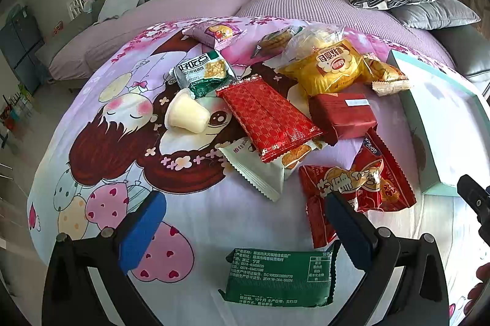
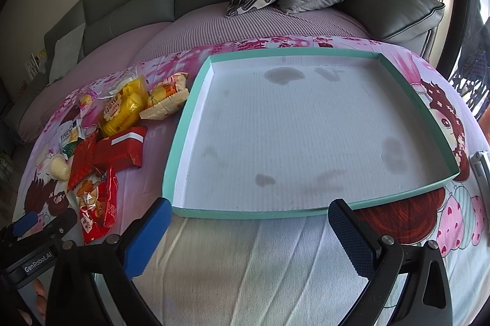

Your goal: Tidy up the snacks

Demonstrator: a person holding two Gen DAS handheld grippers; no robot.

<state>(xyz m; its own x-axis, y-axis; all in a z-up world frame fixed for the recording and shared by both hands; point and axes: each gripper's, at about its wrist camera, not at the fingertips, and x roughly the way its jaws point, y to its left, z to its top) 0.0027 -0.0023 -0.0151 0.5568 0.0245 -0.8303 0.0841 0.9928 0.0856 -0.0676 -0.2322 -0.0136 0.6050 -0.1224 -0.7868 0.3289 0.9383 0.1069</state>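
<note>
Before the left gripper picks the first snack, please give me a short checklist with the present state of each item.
1. Left gripper open, holding nothing: ok.
2. Right gripper open, holding nothing: ok.
3. Green packet lies flat between the left fingers, apart from the pile: ok.
4. Teal tray holds no snacks: ok.
5. Tray floor clean: not ok, dark stains show.
6. Red patterned packet free to lift: not ok, it overlaps the white packet.

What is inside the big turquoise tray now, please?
No snacks: the tray shows only its white floor with some dark stains. All of the floor is visible; nothing covers it.
</note>
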